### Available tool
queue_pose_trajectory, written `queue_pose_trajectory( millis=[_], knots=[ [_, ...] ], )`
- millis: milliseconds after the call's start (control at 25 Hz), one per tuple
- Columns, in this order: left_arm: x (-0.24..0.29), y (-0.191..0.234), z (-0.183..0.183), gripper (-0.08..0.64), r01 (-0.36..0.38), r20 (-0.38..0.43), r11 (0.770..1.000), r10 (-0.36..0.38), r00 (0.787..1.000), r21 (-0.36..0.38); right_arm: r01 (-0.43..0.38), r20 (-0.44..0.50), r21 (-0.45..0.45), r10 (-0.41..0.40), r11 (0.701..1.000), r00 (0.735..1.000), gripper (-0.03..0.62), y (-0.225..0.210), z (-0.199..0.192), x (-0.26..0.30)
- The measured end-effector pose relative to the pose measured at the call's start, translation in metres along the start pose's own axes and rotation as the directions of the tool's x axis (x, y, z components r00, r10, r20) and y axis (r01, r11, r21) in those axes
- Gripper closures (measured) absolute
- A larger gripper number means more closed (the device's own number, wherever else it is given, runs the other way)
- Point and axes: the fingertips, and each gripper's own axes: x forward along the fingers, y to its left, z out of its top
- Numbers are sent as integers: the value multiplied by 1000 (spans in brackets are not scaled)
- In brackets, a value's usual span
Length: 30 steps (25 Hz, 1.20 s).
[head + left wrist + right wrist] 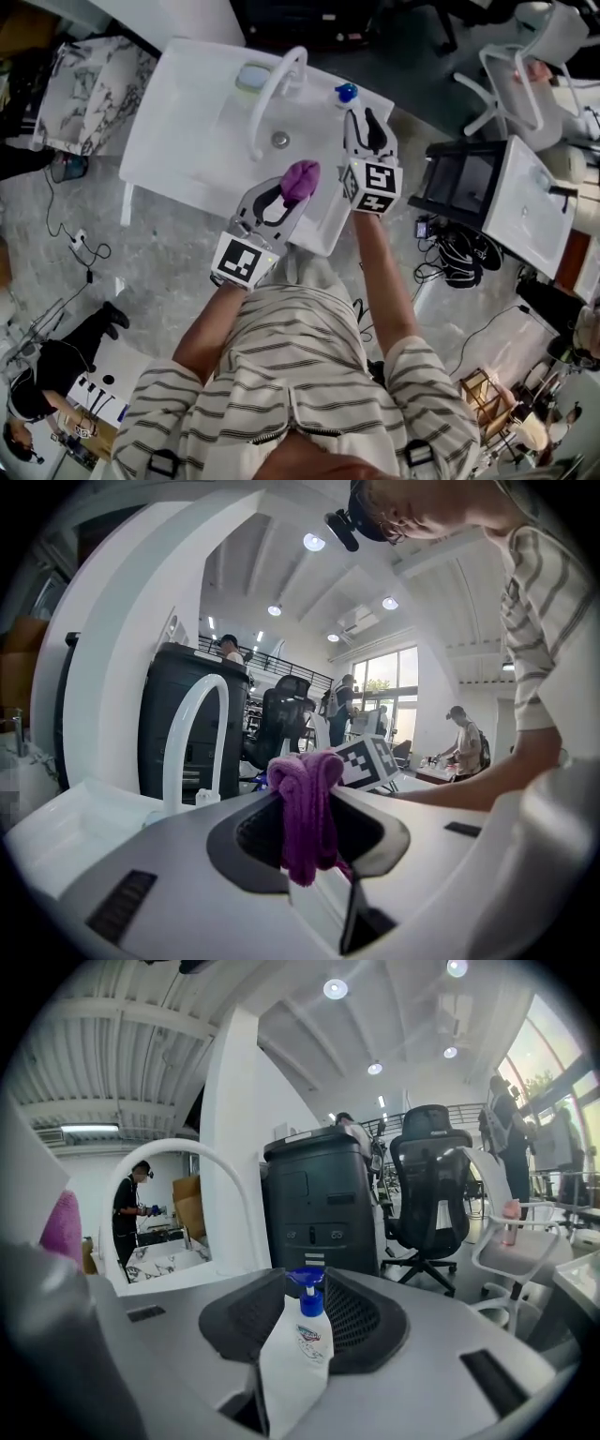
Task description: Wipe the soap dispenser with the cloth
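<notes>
Grey marbled floor [169, 253], black office chair [431, 1180], ceiling spotlights [336, 988].

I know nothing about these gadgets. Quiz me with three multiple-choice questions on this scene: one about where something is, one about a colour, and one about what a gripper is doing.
1. Where is the soap dispenser?
A. lying in the sink basin
B. between the jaws of the right gripper
C. on the floor

2. What colour is the cloth?
A. purple
B. yellow
C. green

3. What is the left gripper doing?
A. standing open and empty
B. clamping the faucet
C. shut on the cloth

Answers:
1. B: the right gripper view shows the white bottle with its blue pump between that gripper's jaws.
2. A: the cloth is purple in both the head view and the left gripper view.
3. C: the cloth is bunched between the jaws and hangs down from them.
</notes>
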Motion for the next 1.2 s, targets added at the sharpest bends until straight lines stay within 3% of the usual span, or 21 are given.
queue_pose_trajectory(
  millis=[240,400,800,1200],
  knots=[
    [-8,-9,10,445,-62,-7,994,63,998,95,-39,44,-16,39,999,998,550,19,29,-49],
    [-16,-13,18,445,-76,8,991,76,997,113,-52,78,-10,52,999,996,592,35,48,-85],
    [-21,-28,41,445,-79,66,988,71,995,132,-88,129,55,81,995,988,592,62,73,-146],
    [-19,-42,51,445,-88,96,979,72,993,181,-83,152,58,73,995,986,592,65,79,-182]
  ],
)
